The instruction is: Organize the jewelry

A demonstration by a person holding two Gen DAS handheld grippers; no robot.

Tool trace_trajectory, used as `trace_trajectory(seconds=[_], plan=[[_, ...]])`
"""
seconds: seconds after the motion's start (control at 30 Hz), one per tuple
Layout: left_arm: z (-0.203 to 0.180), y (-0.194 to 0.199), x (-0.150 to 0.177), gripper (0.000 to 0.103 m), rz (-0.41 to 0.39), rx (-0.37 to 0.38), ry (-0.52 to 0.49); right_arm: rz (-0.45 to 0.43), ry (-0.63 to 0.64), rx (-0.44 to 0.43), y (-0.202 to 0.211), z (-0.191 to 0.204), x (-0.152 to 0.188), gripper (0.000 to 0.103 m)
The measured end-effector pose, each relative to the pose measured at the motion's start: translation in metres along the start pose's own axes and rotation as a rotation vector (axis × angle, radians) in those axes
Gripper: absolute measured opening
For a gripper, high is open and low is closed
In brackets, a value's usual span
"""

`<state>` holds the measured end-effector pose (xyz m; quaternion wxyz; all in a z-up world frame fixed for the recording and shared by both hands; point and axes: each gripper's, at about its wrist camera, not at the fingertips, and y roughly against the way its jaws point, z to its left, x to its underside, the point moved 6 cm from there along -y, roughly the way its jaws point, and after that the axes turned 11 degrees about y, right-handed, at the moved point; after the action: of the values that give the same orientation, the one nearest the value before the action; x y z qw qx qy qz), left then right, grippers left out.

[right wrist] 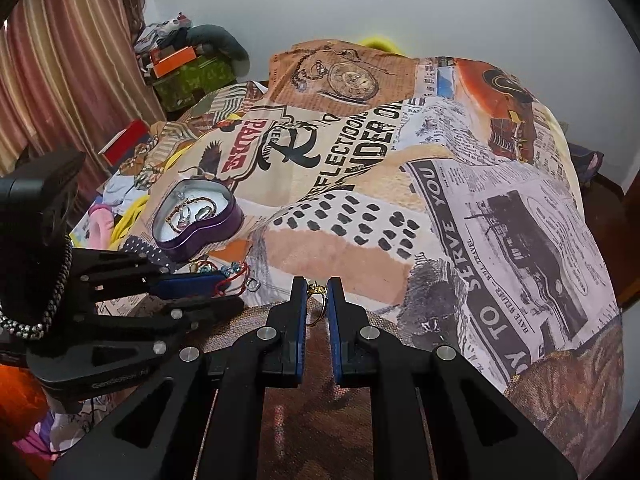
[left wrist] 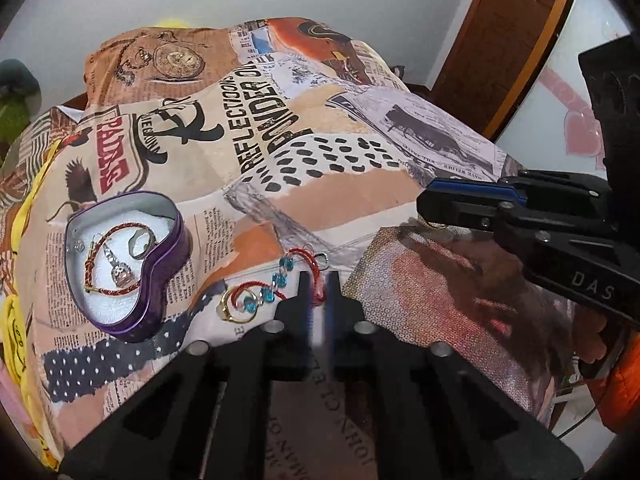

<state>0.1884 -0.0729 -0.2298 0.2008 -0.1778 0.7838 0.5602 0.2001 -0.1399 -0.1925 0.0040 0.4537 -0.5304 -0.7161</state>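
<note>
A purple heart-shaped tin (left wrist: 128,264) lies on the printed cloth and holds a braided red bracelet (left wrist: 116,248), a silver ring (left wrist: 141,242) and a charm. It also shows in the right wrist view (right wrist: 200,220). My left gripper (left wrist: 319,292) is shut on a red cord bracelet with blue beads (left wrist: 280,276), which lies beside a gold ring (left wrist: 234,308). My right gripper (right wrist: 317,292) is shut on a gold ring (right wrist: 316,300), held just above the cloth. It shows in the left wrist view (left wrist: 430,216) with the ring hanging below it (left wrist: 437,225).
The cloth (left wrist: 320,184) drapes over a mound that rises behind the jewelry. A wooden door frame (left wrist: 500,48) stands at the right. Clutter, a red box (right wrist: 126,140) and striped curtains (right wrist: 68,64) lie to the left.
</note>
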Motion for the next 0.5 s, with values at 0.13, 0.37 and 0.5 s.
trace_trajectory(seconds=[0.13,0.37,0.5], plan=[[-0.007,0.012,-0.002,0.001,-0.043,0.006,-0.016,-0.004,-0.005,-0.002,0.002,-0.002,0.001,0.009],[-0.003,0.049,-0.016,0.001,-0.127,0.024,0.010,-0.036,-0.002,-0.004,0.012,0.002,-0.007,0.009],[0.008,0.075,-0.030,0.001,-0.203,-0.002,0.020,-0.065,0.009,-0.004,0.019,0.007,-0.016,0.009]])
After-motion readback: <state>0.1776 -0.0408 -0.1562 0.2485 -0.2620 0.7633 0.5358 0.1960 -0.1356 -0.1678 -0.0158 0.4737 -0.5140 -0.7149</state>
